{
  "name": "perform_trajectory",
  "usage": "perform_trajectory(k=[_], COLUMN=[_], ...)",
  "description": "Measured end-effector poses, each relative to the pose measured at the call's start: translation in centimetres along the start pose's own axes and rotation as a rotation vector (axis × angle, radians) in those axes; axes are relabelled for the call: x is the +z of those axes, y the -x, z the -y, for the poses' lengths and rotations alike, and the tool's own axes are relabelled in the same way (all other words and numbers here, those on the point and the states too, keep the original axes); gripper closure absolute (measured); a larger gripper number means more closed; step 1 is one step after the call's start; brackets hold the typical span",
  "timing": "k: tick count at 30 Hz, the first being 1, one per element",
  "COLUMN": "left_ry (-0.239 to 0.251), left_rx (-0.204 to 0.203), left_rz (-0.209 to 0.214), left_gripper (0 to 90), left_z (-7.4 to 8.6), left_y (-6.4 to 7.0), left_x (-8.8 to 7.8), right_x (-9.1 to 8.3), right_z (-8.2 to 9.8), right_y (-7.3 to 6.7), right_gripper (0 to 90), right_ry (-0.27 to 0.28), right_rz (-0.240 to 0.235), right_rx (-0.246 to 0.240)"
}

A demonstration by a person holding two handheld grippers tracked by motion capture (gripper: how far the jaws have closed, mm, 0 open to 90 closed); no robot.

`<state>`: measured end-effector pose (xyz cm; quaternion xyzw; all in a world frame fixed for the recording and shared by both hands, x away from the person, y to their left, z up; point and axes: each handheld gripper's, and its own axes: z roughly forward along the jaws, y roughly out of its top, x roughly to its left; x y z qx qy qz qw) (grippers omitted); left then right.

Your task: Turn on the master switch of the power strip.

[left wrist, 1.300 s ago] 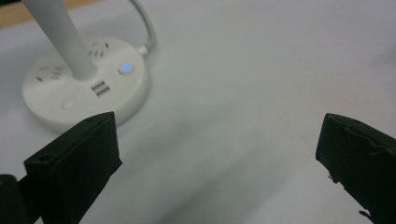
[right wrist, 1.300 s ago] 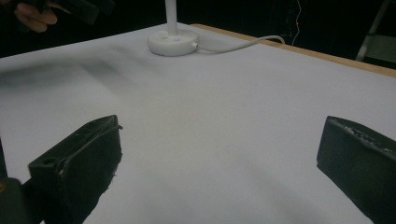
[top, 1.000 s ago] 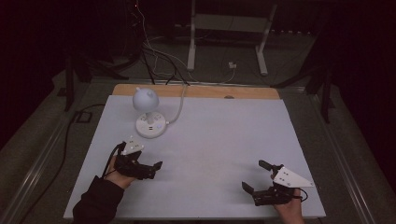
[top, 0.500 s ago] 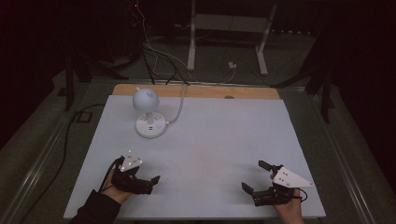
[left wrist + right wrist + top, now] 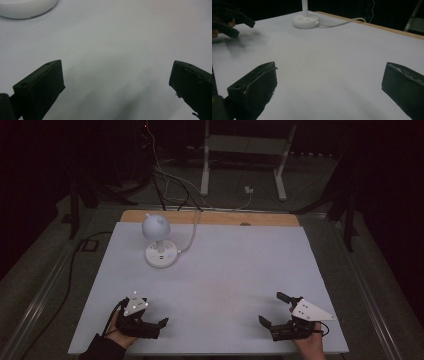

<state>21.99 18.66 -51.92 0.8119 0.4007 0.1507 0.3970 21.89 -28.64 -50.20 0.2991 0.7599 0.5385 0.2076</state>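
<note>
Two tools on the desk (image 5: 225, 270) in the high view, one per hand. Left tool (image 5: 152, 326) sits near the front-left corner, right tool (image 5: 274, 311) near the front-right, both just inside the front edge and well apart from each other. One white lamp (image 5: 159, 242) stands toward the back-left, its single cord (image 5: 191, 232) running off over the wooden back edge. Everything between the tools and the lamp is bare white surface, so lots of room in the middle and on the right.

Left gripper view: jaws spread wide, nothing between them, just desk. The lamp's round base (image 5: 25, 8) pokes in at the top-left corner.

Right gripper view: jaws wide too, nothing held. The lamp base (image 5: 305, 21) and cord (image 5: 342, 22) sit far ahead near the wooden edge, and the left tool (image 5: 232, 21) is up at the far left, also apart.
</note>
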Motion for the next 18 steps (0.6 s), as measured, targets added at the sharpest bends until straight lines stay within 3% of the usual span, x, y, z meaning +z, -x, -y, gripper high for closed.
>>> perform_trajectory(k=[6,12,18], left_ry=[0.012,0.007,0.029], left_rx=[0.001,0.046,0.049], left_rz=[0.003,-0.047,-0.061], left_gripper=[0.2,0.2,0.2], left_z=[0.9,1.5,1.4], left_y=[0.0,0.0,-0.1], left_x=[-0.4,-0.6,-0.6], right_x=[0.0,0.0,0.1], right_z=[0.0,0.1,0.1], right_y=[0.0,0.1,0.0], right_gripper=[0.0,0.0,0.0], right_ry=[0.000,-0.003,-0.010], right_rz=[0.000,-0.001,-0.003], right_rx=[0.002,0.001,-0.004])
